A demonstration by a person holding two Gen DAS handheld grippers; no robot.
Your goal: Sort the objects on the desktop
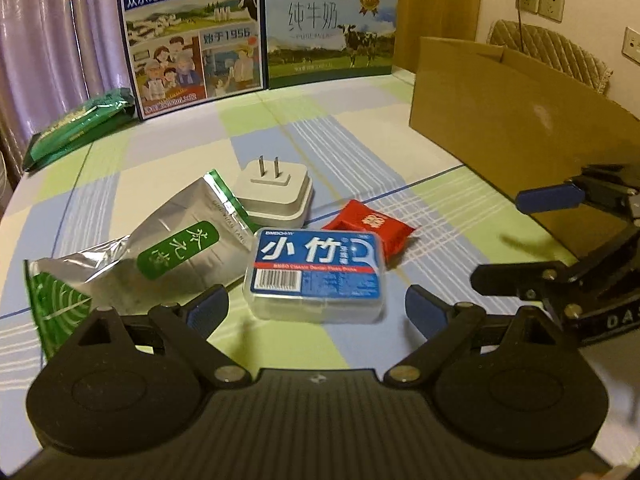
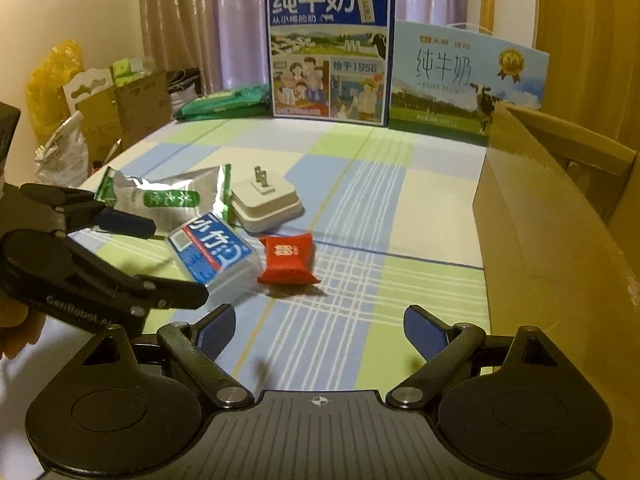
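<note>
The clear plastic floss box (image 1: 318, 274) labelled "小竹" lies on the checked blue-green tablecloth (image 1: 360, 152); "纯牛奶" milk cartons (image 2: 330, 52) stand by curtains. The left gripper (image 1: 316, 312) and the right gripper (image 2: 318, 330) gape wide, empty.

Probably home: curtains (image 2: 240, 20); checked tablecloth (image 2: 360, 208); milk cartons (image 2: 330, 52); wall sockets (image 1: 540, 0).

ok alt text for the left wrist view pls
Open left tongs hover just short of a blue-labelled clear plastic box on a checked tablecloth. Behind it lie a silver-green pouch, white plug adapter and red packet; a cardboard box stands right.
</note>
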